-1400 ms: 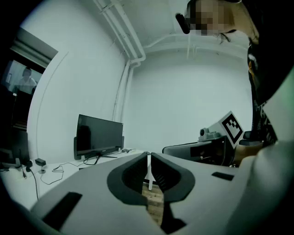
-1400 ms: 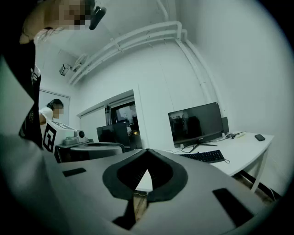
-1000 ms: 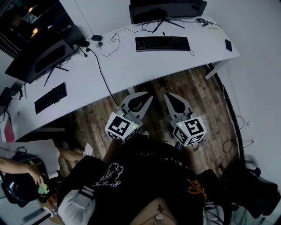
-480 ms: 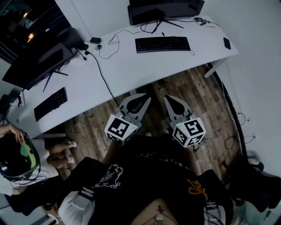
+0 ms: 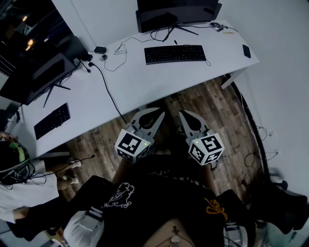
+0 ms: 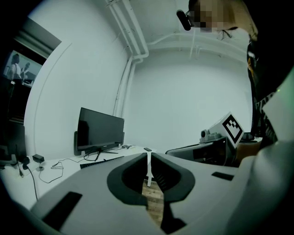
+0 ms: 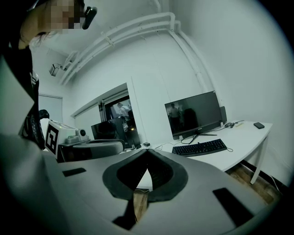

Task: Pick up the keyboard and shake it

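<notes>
Hovering side by side, the left gripper (image 5: 158,112) and right gripper (image 5: 182,114) are both pressed together, the black keyboard (image 5: 175,53) lying well ahead.

The desk (image 5: 145,77) was viewed steeply from above by the head camera and nearly level from nearby by both gripper cameras; keyboard (image 5: 175,53) and monitor (image 5: 174,12) were shared.
</notes>
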`<state>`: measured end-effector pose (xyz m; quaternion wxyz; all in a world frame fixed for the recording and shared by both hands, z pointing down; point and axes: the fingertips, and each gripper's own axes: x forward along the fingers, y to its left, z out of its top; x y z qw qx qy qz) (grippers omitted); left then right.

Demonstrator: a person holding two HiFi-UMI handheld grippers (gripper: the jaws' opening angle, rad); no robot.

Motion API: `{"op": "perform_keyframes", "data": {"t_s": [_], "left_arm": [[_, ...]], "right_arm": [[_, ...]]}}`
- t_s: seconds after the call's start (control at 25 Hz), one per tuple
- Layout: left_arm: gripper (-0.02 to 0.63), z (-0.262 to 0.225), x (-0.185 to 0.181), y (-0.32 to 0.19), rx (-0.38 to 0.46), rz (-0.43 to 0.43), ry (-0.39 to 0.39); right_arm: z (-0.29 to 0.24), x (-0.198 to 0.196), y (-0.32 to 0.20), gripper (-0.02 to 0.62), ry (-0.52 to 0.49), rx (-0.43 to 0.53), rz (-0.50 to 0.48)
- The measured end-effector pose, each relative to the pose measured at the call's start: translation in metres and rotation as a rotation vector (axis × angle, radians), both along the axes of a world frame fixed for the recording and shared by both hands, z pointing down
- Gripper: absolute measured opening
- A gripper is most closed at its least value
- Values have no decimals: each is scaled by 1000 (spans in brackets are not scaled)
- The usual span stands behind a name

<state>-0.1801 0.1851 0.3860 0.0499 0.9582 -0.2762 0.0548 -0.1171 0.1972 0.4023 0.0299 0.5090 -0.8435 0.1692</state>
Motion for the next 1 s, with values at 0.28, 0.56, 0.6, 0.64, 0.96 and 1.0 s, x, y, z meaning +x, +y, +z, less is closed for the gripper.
{"op": "perform_keyframes", "data": {"t_s": [0.28, 0.56, 0.6, 0.64, 0.96, 1.0], "left_arm": [[38, 15, 22, -49, -23, -95, -23], [38, 5, 79, -137, -19, -189, -7], [40, 1, 91, -148, -8, -195, -7], [38, -1, 103, -159, 0, -201, -8], [38, 9, 168, -218, -37, -273, -32], [38, 10, 172, -221, -39, -284, -36]], "right_arm": [[12, 37, -60, 11, -26, -8, -60], [-1, 98, -143, 11, -20, 8, -136], [-3, 110, -154, 11, -21, 10, -143], [-4, 122, -165, 11, -23, 11, -147], [9, 194, -229, 11, -48, -15, -194], [12, 200, -235, 11, -57, -20, -199]]}}
